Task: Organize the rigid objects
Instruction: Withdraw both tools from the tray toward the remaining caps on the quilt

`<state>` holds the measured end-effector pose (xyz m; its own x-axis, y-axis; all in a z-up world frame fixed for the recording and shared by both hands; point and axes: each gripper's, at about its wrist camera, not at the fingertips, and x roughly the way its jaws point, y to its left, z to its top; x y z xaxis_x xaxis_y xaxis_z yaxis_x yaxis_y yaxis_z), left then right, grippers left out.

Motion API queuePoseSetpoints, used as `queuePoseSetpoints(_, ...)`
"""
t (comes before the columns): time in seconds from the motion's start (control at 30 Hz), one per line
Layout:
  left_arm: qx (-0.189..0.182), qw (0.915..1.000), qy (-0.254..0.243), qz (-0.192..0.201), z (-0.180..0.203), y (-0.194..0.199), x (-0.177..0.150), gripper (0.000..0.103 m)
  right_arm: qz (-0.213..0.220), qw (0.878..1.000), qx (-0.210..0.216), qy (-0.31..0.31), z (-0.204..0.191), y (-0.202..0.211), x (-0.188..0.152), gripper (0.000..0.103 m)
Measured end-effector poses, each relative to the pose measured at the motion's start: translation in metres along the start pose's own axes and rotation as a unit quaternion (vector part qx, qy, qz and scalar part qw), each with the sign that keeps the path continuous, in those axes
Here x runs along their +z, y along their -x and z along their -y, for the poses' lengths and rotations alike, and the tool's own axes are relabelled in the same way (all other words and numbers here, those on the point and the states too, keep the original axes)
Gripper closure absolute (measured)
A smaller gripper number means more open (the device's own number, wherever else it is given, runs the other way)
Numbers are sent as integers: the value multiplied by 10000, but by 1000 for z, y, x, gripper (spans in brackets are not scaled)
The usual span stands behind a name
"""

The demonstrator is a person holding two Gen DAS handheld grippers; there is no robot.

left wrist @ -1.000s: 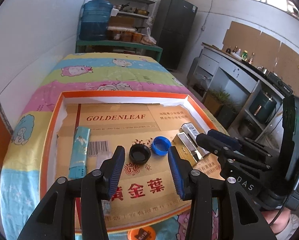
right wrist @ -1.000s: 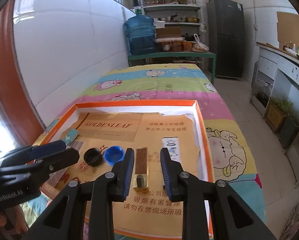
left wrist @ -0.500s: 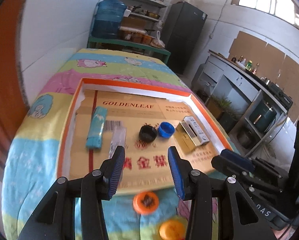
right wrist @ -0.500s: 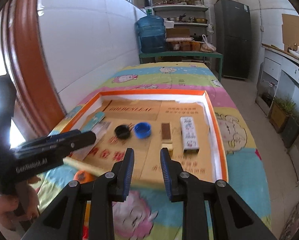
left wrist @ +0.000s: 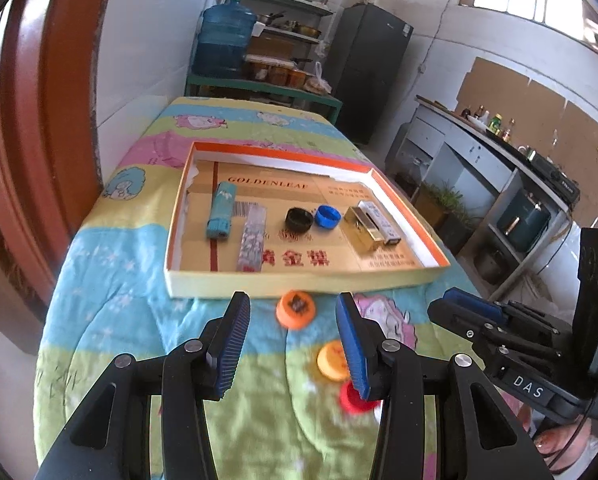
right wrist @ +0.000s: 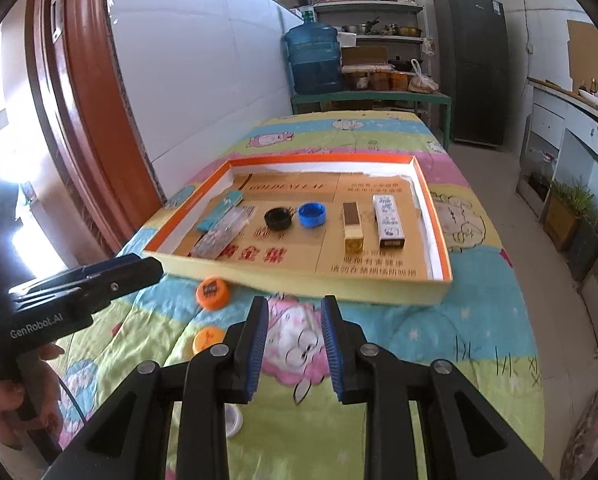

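A shallow cardboard tray [left wrist: 307,280] with an orange rim lies on the cartoon-print cloth. In a row inside it lie a teal lighter [left wrist: 221,211], a clear patterned case [left wrist: 252,238], a black cap [left wrist: 299,219], a blue cap [left wrist: 327,216], a gold box [left wrist: 361,232] and a white box [left wrist: 381,224]. On the cloth in front of the tray lie an orange cap [left wrist: 296,309], a yellow cap [left wrist: 333,360] and a red cap [left wrist: 353,398]. My left gripper [left wrist: 292,303] hovers open over the orange cap. My right gripper [right wrist: 295,307] is open by a narrow gap and holds nothing.
A white cap [right wrist: 233,420] lies near the front edge of the cloth, below my right gripper. A brown door frame [right wrist: 87,120] and a white wall run along the left. Beyond the table stand a water jug [right wrist: 313,60] and shelves, and a counter [left wrist: 499,152] lines the right.
Both grippers have drawn back from over the tray to the cloth in front of it. The loose caps have come into view. Neither jaw gap has changed.
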<state>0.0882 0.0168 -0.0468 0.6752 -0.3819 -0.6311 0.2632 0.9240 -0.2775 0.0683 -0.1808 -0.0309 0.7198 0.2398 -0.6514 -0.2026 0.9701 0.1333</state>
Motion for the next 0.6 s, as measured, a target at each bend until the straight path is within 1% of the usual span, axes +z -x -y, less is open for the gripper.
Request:
queuePoseSetpoints(0.13,-65,10000,63,-20,-4,11,-13,57,-94,9999,13,73,-4,9,-11,74)
queuePoseSetpoints(0.2,-78,9999,62,-24,-5,15,-18,57,-128,9999,51,76,-6,14,-18,66)
queuePoseSetpoints(0.27,-91,9999,43,-23,-5,19,-24,57,-166,9997,140,68,-9,19,-25,64)
queuePoseSetpoints(0.33,-104,9999,36,-11,-4,24,-29,57,-216,9995,210,83,-14,21,-31,64)
queuePoseSetpoints(0.43,-146,9999,53,46,-2,31,-35,57,-310,9992,205,167,-23,23,-39,63)
queuePoseSetpoints(0.53,-186,9998,14,11,1,34,-39,56,-391,9988,199,205,-29,24,-46,63)
queuePoseSetpoints(0.6,-177,9998,-46,-4,3,36,-41,56,-461,9985,229,178,-31,23,-50,56)
